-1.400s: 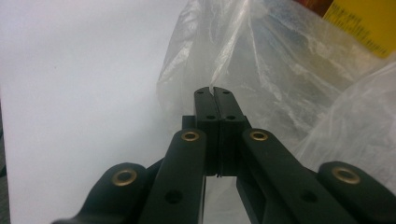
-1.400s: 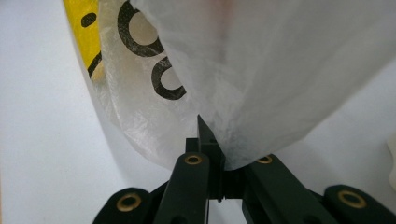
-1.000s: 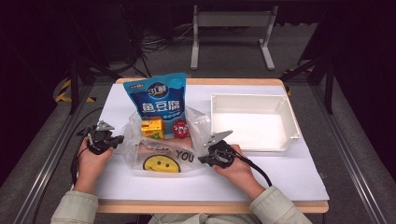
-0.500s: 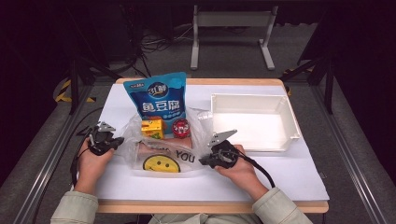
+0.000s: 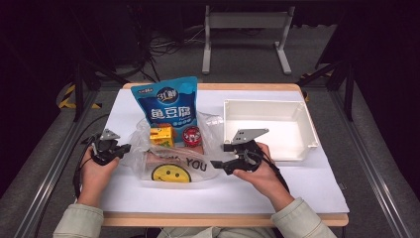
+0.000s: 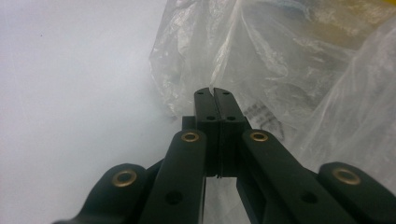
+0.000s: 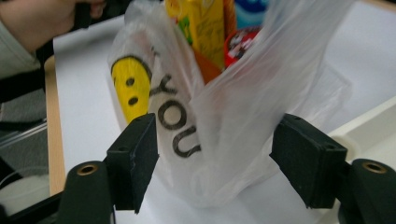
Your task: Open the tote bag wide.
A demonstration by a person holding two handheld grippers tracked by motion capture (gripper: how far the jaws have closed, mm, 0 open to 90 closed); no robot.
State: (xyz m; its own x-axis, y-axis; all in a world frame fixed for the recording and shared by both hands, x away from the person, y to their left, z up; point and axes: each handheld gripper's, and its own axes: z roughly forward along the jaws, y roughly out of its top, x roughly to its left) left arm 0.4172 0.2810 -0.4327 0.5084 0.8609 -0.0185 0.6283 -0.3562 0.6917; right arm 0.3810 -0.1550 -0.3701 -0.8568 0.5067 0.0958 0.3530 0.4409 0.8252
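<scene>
Clear plastic bag (image 5: 173,158) lies near the front edge of the tabletop (image 5: 317,183), left of centre, printed with a yellow smiley and black "YOU". Behind it, toward the far edge, a blue snack pouch (image 5: 168,106) stands with large white Chinese characters. A yellow carton (image 5: 162,135) and a red round tin (image 5: 191,136) sit at the bag's mouth; their print is too small to read. White tray (image 5: 302,114) at the right side of the tabletop.

Left gripper (image 5: 111,148) at the bag's left end, jaws pressed together; the left gripper view shows the tips (image 6: 215,100) closed at the crinkled film, though film between the pads cannot be made out.

Right gripper (image 5: 229,156) at the bag's right end: jaws have just been opening and now stand spread. The right gripper view shows loose bag film (image 7: 224,121) between the pads (image 7: 135,158), no press on it, with "YOU" and the smiley close up plus the carton's yellow side.
</scene>
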